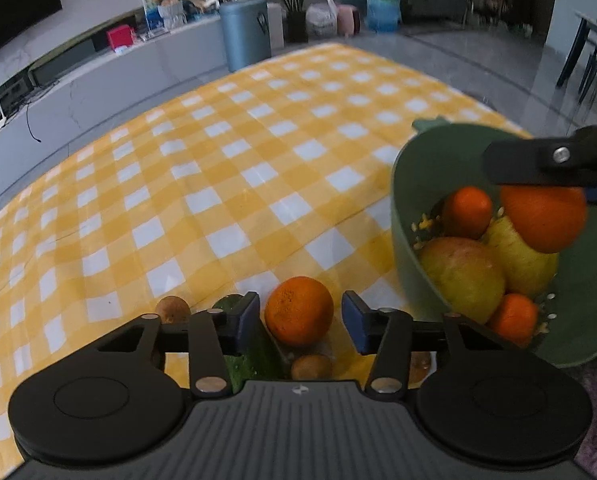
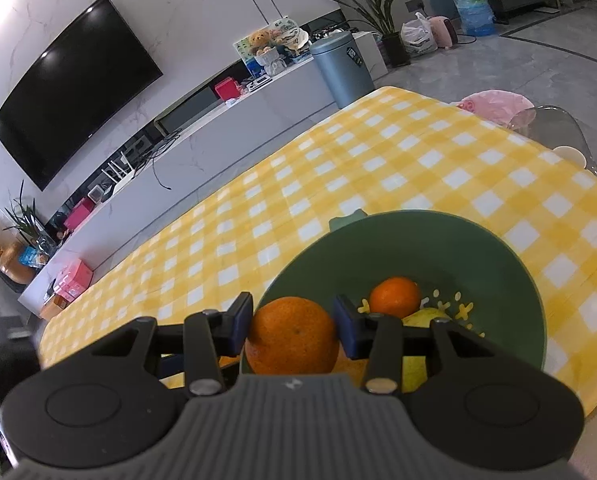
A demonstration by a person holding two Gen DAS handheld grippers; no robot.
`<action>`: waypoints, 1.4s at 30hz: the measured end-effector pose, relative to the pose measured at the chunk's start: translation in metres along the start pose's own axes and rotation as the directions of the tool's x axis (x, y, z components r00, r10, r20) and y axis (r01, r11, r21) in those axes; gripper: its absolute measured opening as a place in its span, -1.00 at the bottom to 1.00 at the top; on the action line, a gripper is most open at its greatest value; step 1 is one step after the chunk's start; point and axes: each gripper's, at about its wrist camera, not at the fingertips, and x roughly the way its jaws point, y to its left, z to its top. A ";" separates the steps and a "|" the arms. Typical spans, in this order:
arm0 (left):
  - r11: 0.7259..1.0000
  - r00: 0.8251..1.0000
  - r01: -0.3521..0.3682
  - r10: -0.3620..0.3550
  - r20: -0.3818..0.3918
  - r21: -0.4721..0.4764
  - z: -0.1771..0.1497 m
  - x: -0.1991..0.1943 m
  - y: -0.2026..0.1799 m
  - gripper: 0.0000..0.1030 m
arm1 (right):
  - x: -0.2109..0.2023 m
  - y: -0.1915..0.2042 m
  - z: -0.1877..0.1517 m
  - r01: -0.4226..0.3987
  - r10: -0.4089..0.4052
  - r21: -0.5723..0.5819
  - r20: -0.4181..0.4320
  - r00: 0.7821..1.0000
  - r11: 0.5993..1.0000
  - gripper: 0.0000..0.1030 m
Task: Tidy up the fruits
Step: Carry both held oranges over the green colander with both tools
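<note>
The right gripper [image 2: 293, 320] is closed on an orange [image 2: 292, 338] and holds it above the green bowl [image 2: 458, 248] with other fruits inside, while the left gripper [image 1: 300, 312] stands open around another orange [image 1: 298, 310] on the checkered tablecloth [image 1: 218, 160].

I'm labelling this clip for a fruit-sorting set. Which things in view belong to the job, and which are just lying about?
Job:
- green bowl, with oranges, apples
- orange held in right gripper over the bowl
- loose orange before open left gripper
- kiwis
- cucumber

Lying about:
- TV
- bin
- water jug
- potted plant
</note>
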 end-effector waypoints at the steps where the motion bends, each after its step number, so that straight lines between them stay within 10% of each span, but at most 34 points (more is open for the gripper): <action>1: 1.000 1.000 -0.007 0.007 -0.003 0.005 0.000 0.002 -0.001 0.01 | 0.000 0.000 0.000 -0.001 0.001 0.000 -0.001 1.000 1.000 -0.19; 25: 0.992 0.992 -0.124 0.123 0.017 0.037 -0.005 0.022 -0.012 -0.18 | 0.004 0.006 -0.003 -0.010 0.010 -0.014 -0.040 0.999 1.000 -0.19; 42: 0.957 0.974 0.089 -0.026 0.223 -0.277 0.007 -0.053 0.019 -0.18 | -0.020 -0.021 0.005 -0.007 0.002 0.096 0.050 0.999 0.995 -0.19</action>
